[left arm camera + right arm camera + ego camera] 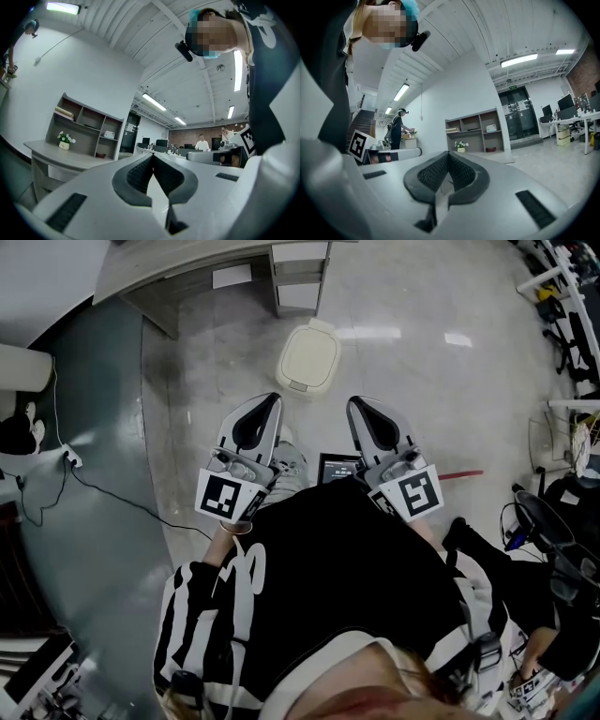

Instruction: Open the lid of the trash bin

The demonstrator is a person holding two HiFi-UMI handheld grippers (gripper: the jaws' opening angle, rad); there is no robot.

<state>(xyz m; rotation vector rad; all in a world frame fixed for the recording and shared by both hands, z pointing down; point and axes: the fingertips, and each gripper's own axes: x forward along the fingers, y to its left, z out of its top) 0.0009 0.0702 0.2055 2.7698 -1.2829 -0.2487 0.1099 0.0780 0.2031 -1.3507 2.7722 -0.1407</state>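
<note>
A cream trash bin (308, 358) with its lid down stands on the pale floor, seen from above in the head view. My left gripper (272, 400) is held at chest height, its tip short of the bin's near edge, jaws shut with nothing in them. My right gripper (356, 405) is alongside, right of the bin, also shut and empty. Both gripper views point level across the room, so the bin is out of sight in them: the left gripper (152, 157) and right gripper (448, 154) show jaw tips meeting.
A grey desk (192, 273) with a shelf unit (300, 273) stands beyond the bin. A black cable (112, 493) crosses the floor at left. A small screen (336, 468) lies on the floor. A red strip (464, 473) lies to the right. People stand in the far office (201, 140).
</note>
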